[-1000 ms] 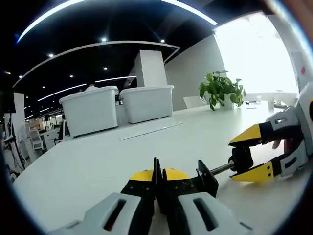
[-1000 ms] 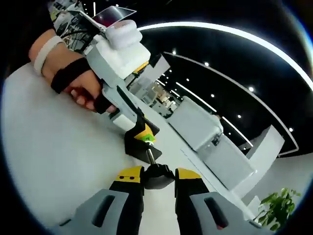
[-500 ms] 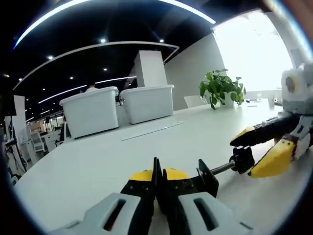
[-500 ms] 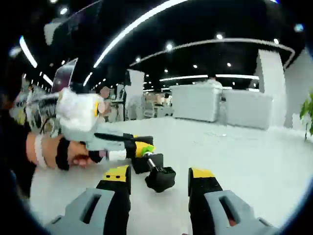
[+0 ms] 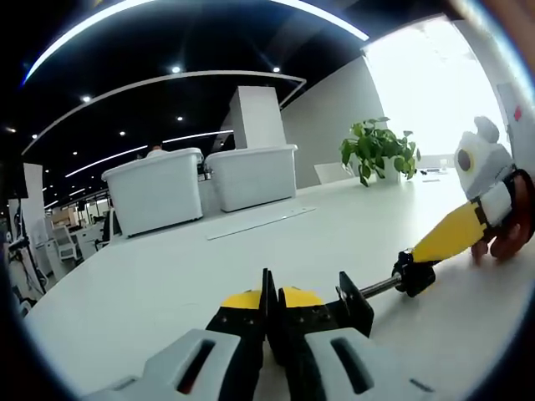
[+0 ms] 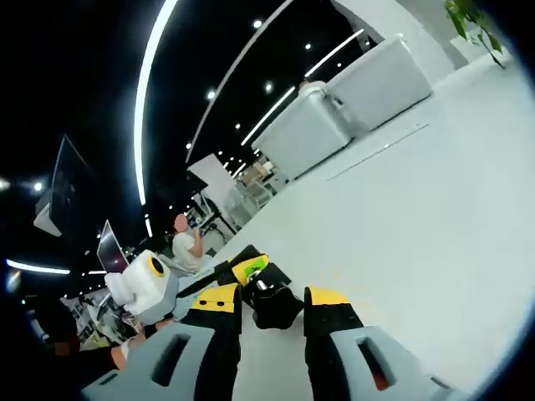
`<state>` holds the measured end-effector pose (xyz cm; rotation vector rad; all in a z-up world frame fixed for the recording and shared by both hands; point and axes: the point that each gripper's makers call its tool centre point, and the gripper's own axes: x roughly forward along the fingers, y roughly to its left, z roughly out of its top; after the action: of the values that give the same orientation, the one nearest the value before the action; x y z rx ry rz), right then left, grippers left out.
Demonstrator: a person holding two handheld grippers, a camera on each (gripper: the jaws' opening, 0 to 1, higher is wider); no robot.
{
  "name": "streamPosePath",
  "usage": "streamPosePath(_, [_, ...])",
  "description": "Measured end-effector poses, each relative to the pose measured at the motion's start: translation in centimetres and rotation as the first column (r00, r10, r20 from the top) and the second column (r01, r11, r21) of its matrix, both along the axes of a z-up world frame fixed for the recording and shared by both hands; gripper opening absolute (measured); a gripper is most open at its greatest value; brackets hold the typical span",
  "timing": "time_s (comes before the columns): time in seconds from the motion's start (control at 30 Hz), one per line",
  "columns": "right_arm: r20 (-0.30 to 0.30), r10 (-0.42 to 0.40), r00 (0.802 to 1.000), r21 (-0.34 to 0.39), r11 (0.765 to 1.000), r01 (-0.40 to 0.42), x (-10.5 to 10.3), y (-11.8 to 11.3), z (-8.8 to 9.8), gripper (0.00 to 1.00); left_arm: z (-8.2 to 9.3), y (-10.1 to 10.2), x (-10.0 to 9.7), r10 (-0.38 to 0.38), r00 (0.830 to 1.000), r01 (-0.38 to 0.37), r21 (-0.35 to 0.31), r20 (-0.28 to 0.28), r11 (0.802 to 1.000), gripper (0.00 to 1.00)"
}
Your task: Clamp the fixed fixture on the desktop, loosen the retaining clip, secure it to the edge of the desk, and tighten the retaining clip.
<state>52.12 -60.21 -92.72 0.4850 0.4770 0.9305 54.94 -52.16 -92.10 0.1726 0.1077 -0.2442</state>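
Two white bins [image 5: 201, 185] and a potted plant [image 5: 378, 153] stand at the far side of the broad white desk [image 5: 167, 276]; dark ceiling, spot lights. Black fixture [image 5: 354, 302] lies on the desk. Left gripper [image 5: 266, 302] is clamped on its body, jaws nearly together. Right gripper [image 6: 269, 299] straddles the screw knob [image 6: 272, 305], pads touching it on both sides.
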Motion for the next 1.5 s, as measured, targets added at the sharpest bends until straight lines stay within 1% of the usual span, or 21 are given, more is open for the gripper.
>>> streamPosePath(0.17, [-0.072,-0.006,0.997,0.037,0.999,0.008,-0.4,0.0,-0.1,0.24,0.0,-0.1,-0.2,0.001,1.0,-0.001,0.001,0.001,1.0,0.06])
streamPosePath(0.3, [-0.077,-0.01,0.997,0.04,0.999,0.013,-1.2,0.1,-0.1,0.23,0.0,-0.1,-0.3,0.003,1.0,-0.003,-0.001,0.001,1.0,0.06])
streamPosePath(0.4, [0.06,-0.003,0.998,-0.022,1.0,0.004,-1.8,0.0,0.4,0.21,0.0,-0.1,-0.4,0.002,1.0,-0.002,-0.006,0.0,1.0,0.06])
streamPosePath(0.43, [0.164,0.005,0.987,-0.061,0.998,0.005,-2.0,0.2,1.0,0.18,0.0,-0.2,-0.4,0.001,1.0,-0.001,-0.009,0.001,1.0,0.06])
streamPosePath(0.5, [0.29,0.021,0.957,-0.133,0.991,0.018,-2.5,0.3,1.5,0.17,0.0,-0.1,-0.4,0.004,1.0,-0.004,-0.01,-0.001,1.0,0.06])
streamPosePath(0.57, [0.439,0.066,0.896,-0.21,0.977,0.031,-3.4,0.7,1.8,0.17,-0.1,0.0,-0.4,0.01,1.0,-0.01,-0.013,-0.003,1.0,0.06])
streamPosePath(0.6, [0.492,0.086,0.866,-0.242,0.969,0.042,-2.1,0.3,1.7,0.17,-0.1,0.0,-0.4,0.013,1.0,-0.013,-0.013,-0.003,1.0,0.06])
streamPosePath(0.67, [0.571,0.119,0.812,-0.297,0.952,0.07,-2.7,0.5,1.8,0.17,-0.1,0.1,-0.4,0.017,1.0,-0.017,-0.016,-0.004,1.0,0.06])
streamPosePath(0.73, [0.644,0.173,0.745,-0.355,0.931,0.091,-1.7,0.4,1.8,0.17,-0.1,0.1,-0.4,0.018,1.0,-0.018,-0.016,-0.003,1.0,0.06])
streamPosePath(0.77, [0.662,0.185,0.726,-0.369,0.924,0.101,-1.8,0.4,1.8,0.16,-0.1,0.1,-0.5,0.02,1.0,-0.02,-0.016,-0.003,1.0,0.06])
streamPosePath(0.8, [0.691,0.206,0.693,-0.395,0.91,0.123,-1.9,0.5,1.8,0.16,-0.1,0.1,-0.5,0.02,1.0,-0.02,-0.016,-0.002,1.0,0.06])
streamPosePath(0.9, [0.765,0.287,0.577,-0.47,0.861,0.194,-1.4,0.9,1.9,0.16,-0.1,0.2,-0.5,0.023,1.0,-0.023,-0.018,-0.004,1.0,0.06])
streamPosePath(0.93, [0.779,0.308,0.546,-0.485,0.848,0.214,-1.4,1.0,1.9,0.16,-0.1,0.2,-0.5,0.024,1.0,-0.024,-0.019,-0.004,1.0,0.06])
streamPosePath(1.03, [0.816,0.384,0.433,-0.533,0.79,0.303,-1.2,1.1,1.7,0.17,-0.2,0.6,-0.2,0.028,1.0,-0.028,-0.02,-0.004,0.999,0.06])
streamPosePath(1.13, [0.822,0.477,0.31,-0.568,0.716,0.407,-0.8,1.3,1.3,0.17,-0.2,0.6,-0.2,0.031,1.0,-0.031,-0.019,-0.005,0.999,0.06])
streamPosePath(1.17, [0.818,0.499,0.287,-0.575,0.696,0.43,-0.6,1.4,1.1,0.17,-0.2,0.6,-0.2,0.031,1.0,-0.031,-0.018,-0.005,0.999,0.06])
streamPosePath(1.3, [0.823,0.478,0.308,-0.568,0.708,0.419,-0.5,1.5,1.3,0.18,-0.3,0.7,0.2,0.031,0.999,-0.031,-0.015,-0.005,0.999,0.06])
streamPosePath(1.37, [0.819,0.483,0.309,-0.573,0.716,0.399,-0.6,1.4,1.3,0.18,-0.3,0.8,0.3,0.033,0.999,-0.033,-0.012,-0.004,0.999,0.06])
streamPosePath(1.4, [0.806,0.472,0.357,-0.583,0.737,0.343,-0.7,1.4,1.2,0.2,-0.3,0.8,0.4,0.033,0.999,-0.033,-0.008,-0.003,0.999,0.06])
streamPosePath(1.43, [0.795,0.425,0.433,-0.564,0.78,0.27,-0.5,1.5,1.1,0.22,-0.3,0.9,0.5,0.034,0.999,-0.034,-0.007,-0.003,0.999,0.06])
streamPosePath(1.5, [0.726,0.289,0.624,-0.472,0.87,0.146,-0.8,1.1,1.6,0.29,-0.2,1.0,0.9,0.034,0.999,-0.034,-0.005,-0.003,0.999,0.06])
